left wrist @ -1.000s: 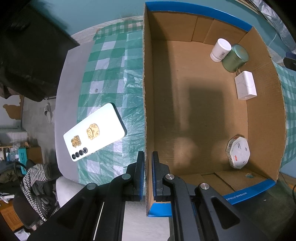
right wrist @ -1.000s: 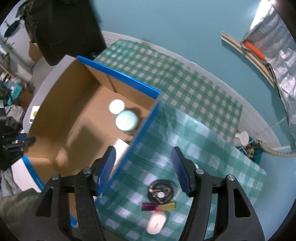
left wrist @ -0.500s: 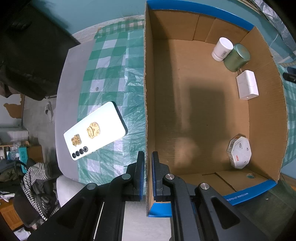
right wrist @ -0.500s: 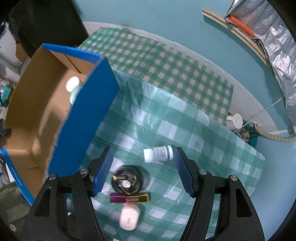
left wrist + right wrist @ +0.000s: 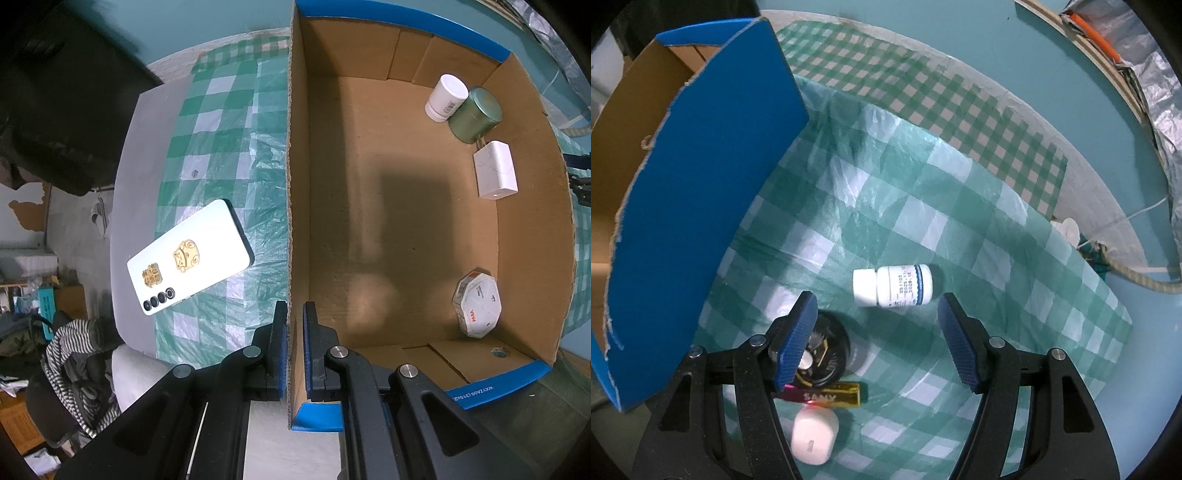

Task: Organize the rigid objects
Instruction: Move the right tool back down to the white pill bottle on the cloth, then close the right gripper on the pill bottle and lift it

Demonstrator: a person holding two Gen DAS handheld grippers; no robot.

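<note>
Clamping the near wall of the cardboard box (image 5: 406, 206), the left tongs (image 5: 294, 350) are closed tight on the board, one pad outside and one inside. Left of the box, a white phone (image 5: 190, 267) lies face down on the green checked cloth (image 5: 221, 122) that covers the desk. Inside the box, along its far right side, a white jar (image 5: 445, 98) touches a green tin (image 5: 475, 115), a white charger block (image 5: 495, 170) lies just beside the tin, and an octagonal white box (image 5: 477, 303) sits apart near the corner.

Seen from the right wrist, the box's blue outer wall (image 5: 701, 206) stands at the left. The right tongs (image 5: 877, 343) hang wide apart and empty above the cloth, with a white pill bottle (image 5: 892, 286) lying on its side just beyond the tips. Near the left pad sit a black round dish (image 5: 827, 356), a pink and gold bar (image 5: 823, 398) and a white oval case (image 5: 813, 437)
</note>
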